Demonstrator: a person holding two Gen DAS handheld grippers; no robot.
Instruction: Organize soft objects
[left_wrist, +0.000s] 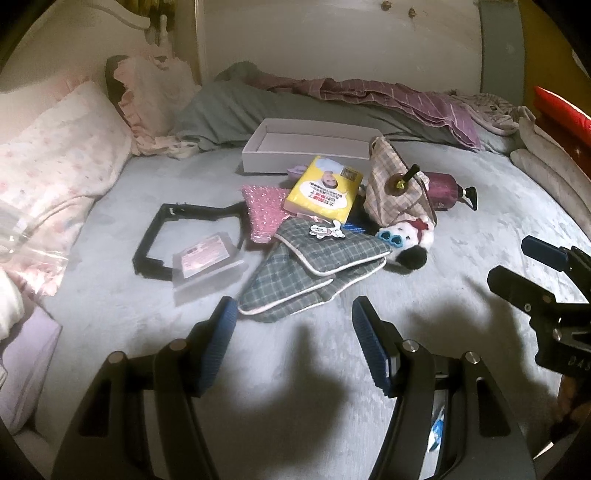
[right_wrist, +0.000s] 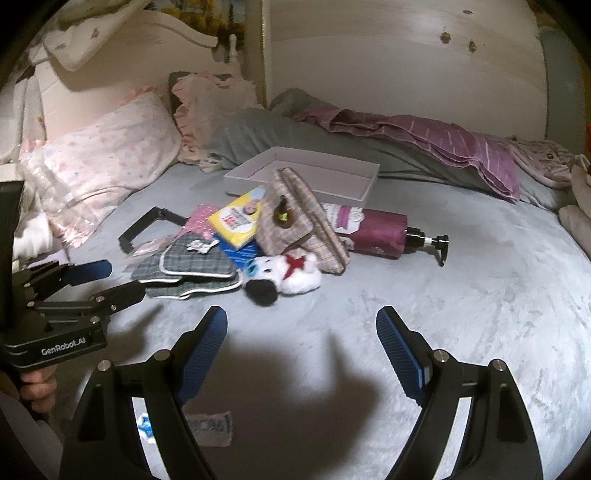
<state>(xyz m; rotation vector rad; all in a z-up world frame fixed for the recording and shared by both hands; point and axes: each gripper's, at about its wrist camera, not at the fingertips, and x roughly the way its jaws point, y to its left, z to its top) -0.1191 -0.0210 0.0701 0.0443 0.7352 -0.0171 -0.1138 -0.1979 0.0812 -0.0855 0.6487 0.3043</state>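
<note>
Left wrist view shows my left gripper (left_wrist: 291, 325) and right gripper (right_wrist: 301, 332) both wide open and empty above the bed (left_wrist: 461, 229), poised before the plaid cloth (left_wrist: 314, 273).

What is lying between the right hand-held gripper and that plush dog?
Nothing but bare grey bedspread and the gripper's shadow. The right wrist view shows it: the open right hand-held gripper is short of the plush dog.
</note>
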